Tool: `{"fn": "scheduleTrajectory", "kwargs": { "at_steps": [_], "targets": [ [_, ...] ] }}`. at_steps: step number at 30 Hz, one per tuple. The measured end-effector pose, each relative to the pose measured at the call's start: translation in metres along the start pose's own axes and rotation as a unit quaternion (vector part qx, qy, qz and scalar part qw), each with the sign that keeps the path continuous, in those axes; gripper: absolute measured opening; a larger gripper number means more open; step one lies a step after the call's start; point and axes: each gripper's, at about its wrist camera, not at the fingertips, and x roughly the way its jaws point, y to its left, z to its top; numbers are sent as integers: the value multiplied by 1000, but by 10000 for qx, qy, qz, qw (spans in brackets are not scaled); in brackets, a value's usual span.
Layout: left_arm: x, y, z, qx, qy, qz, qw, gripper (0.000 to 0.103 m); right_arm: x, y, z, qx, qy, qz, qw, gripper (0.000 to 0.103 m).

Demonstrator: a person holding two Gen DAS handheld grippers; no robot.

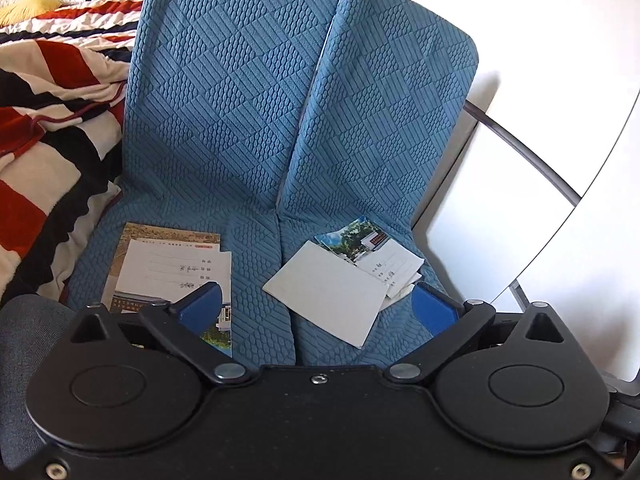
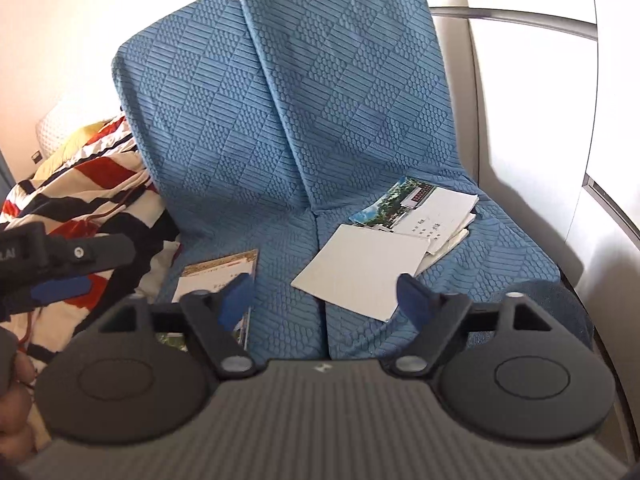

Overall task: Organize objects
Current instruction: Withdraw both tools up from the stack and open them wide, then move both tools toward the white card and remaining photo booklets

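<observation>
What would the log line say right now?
left tongs: open, empty | right tongs: open, empty | card piles: on blue seat

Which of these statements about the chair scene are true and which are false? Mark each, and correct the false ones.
1. Two piles of cards lie on the blue quilted seat cover. True: a left pile and a right pile.
2. The right gripper is clamped on a card. False: its jaws stand open with nothing between them.
3. A plain white card lies on top at the front of the right pile. True.
4. The striped blanket covers both piles. False: it lies beside the chair, clear of the cards.
5. The left gripper is open. True.
6. The photo postcard stands upright against the backrest. False: it lies flat in the right pile.
</observation>
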Motion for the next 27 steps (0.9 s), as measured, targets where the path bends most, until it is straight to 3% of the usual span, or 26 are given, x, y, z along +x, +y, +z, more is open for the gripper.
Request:
{"fn": "scheduleTrajectory", "kwargs": {
  "at_steps": [10,17,20,23,25,27],
  "targets": [
    [62,26,-3,-46,-110,20,9999,101,56,-18,-9,162,347,-173,9991,82],
    [121,43,-5,-190,39,46,9998,101,99,-34,-16,142,468,-307,9983,82],
    [140,42,-10,48,49,124,9999,101,111,-41,-16,187,470,-306,9983,82],
    [161,42,-19,302,275,27,9992,99,122,-49,-18,253,503,-361,9978,82],
    [171,44,-25,272,367,-193,9988,99,128,-55,-20,271,519,-407,9975,82],
    [179,44,-28,252,459,-162,9985,99,134,-60,-22,283,557,-456,9970,82]
  ]
}}
